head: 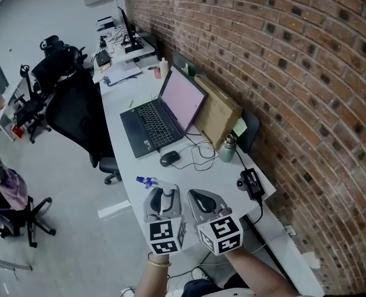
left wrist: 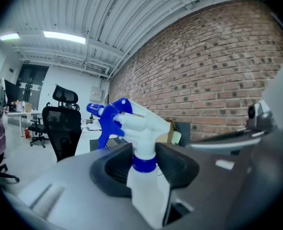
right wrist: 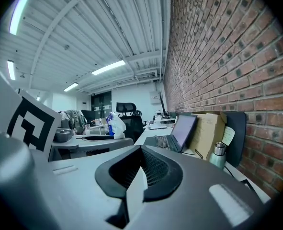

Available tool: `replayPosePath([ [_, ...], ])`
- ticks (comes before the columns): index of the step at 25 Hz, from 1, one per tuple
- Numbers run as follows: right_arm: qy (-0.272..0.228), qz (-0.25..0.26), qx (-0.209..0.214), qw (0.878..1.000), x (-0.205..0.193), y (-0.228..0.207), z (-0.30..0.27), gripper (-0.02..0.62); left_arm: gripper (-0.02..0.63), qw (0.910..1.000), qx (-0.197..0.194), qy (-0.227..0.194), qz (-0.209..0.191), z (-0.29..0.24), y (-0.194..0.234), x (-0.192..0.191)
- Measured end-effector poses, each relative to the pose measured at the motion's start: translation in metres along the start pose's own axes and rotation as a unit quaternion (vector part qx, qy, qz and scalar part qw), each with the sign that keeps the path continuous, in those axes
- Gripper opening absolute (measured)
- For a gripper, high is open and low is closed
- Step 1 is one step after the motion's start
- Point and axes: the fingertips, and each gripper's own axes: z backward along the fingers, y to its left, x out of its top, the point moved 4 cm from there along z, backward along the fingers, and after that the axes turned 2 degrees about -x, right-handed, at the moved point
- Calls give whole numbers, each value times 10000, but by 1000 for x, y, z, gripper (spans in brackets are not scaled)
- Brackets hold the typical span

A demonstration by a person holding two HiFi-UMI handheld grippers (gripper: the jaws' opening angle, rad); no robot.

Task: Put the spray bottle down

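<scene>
One white plastic spray bottle (left wrist: 142, 128) with a blue trigger head stands upright, its neck clamped between the dark pads of the left gripper (head: 163, 198). It sits nearer the person than the open black laptop (head: 160, 121), past the dark mouse (head: 169, 158); contact with the white desk (head: 215, 179) can't be told. Right gripper (right wrist: 140, 170) is just beside it, same side of the laptop, jaws pressed together on nothing.

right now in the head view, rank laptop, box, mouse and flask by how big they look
1. laptop
2. box
3. flask and mouse: they look about alike, so I won't rank one over the other
</scene>
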Motion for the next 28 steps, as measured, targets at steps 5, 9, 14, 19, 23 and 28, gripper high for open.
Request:
replayPosePath([
  [5,0,17,20,10000,0,2,4,-2,149,9998,32,188,42,1,1,-5],
  [9,-30,33,51,10000,2,6,8,-2,181,9997,126,205,74,7,5,-5],
  [14,-68,56,137,9999,2,15,15,-2,192,9998,135,109,102,24,4,3],
  [19,-126,91,239,9996,2,25,26,-2,167,9992,194,-36,349,55,-1,14],
  [23,-173,94,358,9992,-1,31,41,-2,64,9976,392,-25,573,84,-7,11],
  [28,-250,112,555,9981,-5,37,68,-2,9,9964,526,11,659,118,-23,2],
])
